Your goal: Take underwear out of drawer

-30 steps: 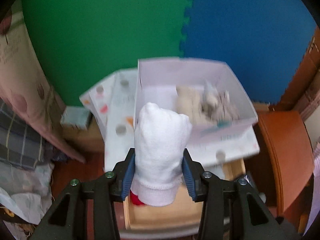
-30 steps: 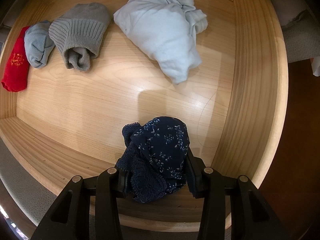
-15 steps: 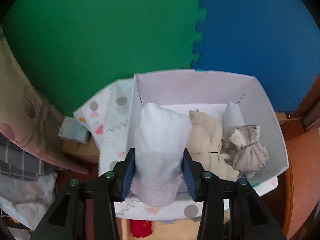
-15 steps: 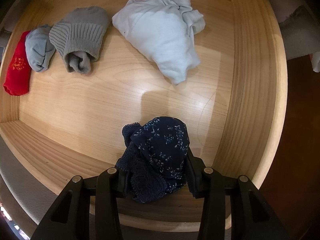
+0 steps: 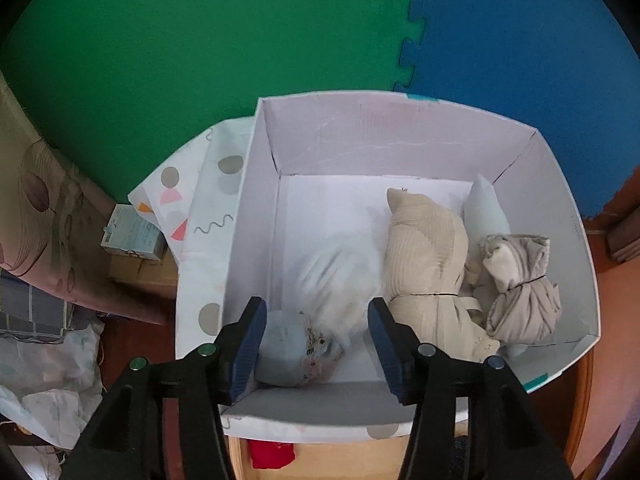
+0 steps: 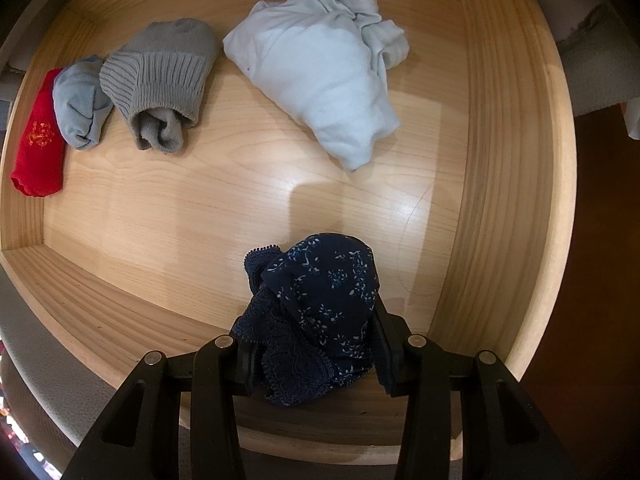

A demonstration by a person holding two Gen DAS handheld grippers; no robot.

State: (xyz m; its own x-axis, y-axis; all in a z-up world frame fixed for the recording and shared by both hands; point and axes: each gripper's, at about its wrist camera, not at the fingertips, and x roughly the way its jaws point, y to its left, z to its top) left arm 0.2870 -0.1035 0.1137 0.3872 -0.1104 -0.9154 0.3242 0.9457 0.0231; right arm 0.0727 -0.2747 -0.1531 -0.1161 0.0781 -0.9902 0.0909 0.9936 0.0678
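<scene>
My left gripper (image 5: 316, 328) is open over a white cardboard box (image 5: 400, 128). A white rolled garment (image 5: 340, 280) is blurred, dropping free between the jaws into the box. My right gripper (image 6: 312, 340) is shut on navy floral lace underwear (image 6: 320, 304) and holds it above the wooden drawer (image 6: 500, 200). On the drawer floor lie a pale blue garment (image 6: 320, 76), a grey ribbed roll (image 6: 160, 80), a blue-grey roll (image 6: 80, 104) and a red piece (image 6: 38, 148).
The box holds a beige bundle (image 5: 428, 256), a grey-beige knotted bundle (image 5: 520, 288), a pale blue roll (image 5: 288, 344) and a white piece (image 5: 486, 208). A patterned box lid (image 5: 196, 200) sits to its left. Green and blue foam mats (image 5: 240, 40) lie behind.
My left gripper moved forward over the box, opened and let go of the white garment, which now falls into the box. My right gripper has barely moved with the navy underwear.
</scene>
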